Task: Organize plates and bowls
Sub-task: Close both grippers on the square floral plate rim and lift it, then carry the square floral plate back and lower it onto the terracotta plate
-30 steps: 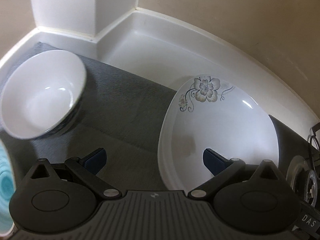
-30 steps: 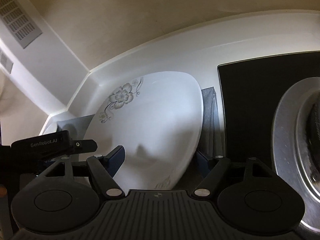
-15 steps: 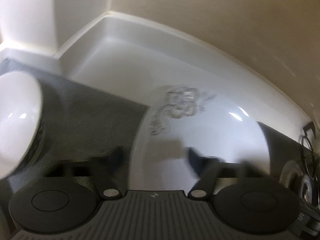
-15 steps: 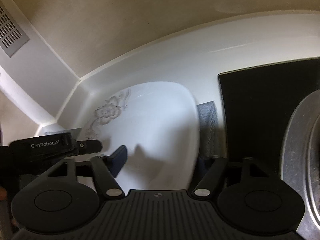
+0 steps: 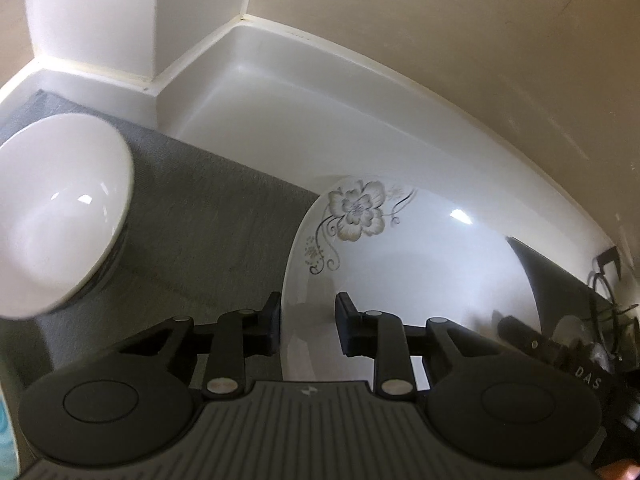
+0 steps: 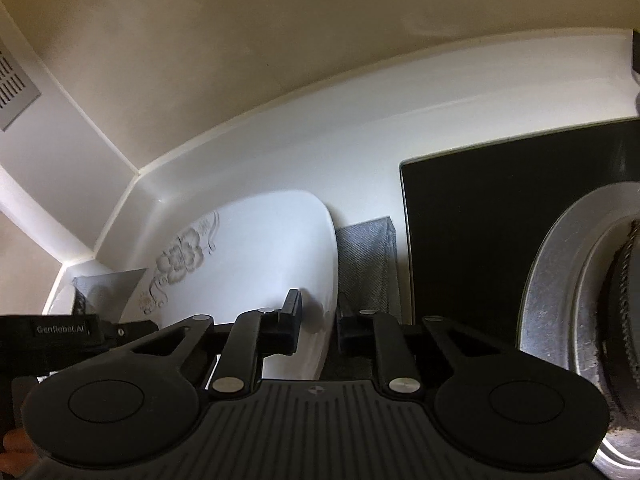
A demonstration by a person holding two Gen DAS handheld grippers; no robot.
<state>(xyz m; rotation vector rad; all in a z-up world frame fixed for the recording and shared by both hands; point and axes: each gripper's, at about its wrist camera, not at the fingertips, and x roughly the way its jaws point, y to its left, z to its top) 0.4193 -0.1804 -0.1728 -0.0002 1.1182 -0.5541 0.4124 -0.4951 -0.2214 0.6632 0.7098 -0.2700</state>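
Left tool (image 5: 307, 320) first: its jaws have just been closing, and the plate (image 5: 420, 272) rim sits between them, one finger outside on the mat side, the other over the plate's inner face. The outer pad looks to be against the rim; the inner one has a sliver of white showing, so a firm pinch is likely but I cannot tell for certain.

Over to the right tool (image 6: 318, 320): its jaws have also just been closing, and here the opposite edge of the plate (image 6: 256, 248) is clamped between the two dark pads, narrow gap, rim right in it. That one is gripping the plate.

So the plate, white with a grey flower sprig painted near its far edge, is held at both sides, over the grey mat (image 5: 208, 216) and partly over the white surface (image 5: 304, 120) behind it. Whether it has left the mat, the views do not show.

Moving outward: to the left on the mat stands a white bowl (image 5: 60, 212), well apart from the plate. On the right, a black hob (image 6: 500, 216) lies just beside the mat (image 6: 366, 264), with a metal burner ring (image 6: 568, 280) at the frame's edge. Beige wall (image 6: 240, 60) behind, meeting the surface in a corner.
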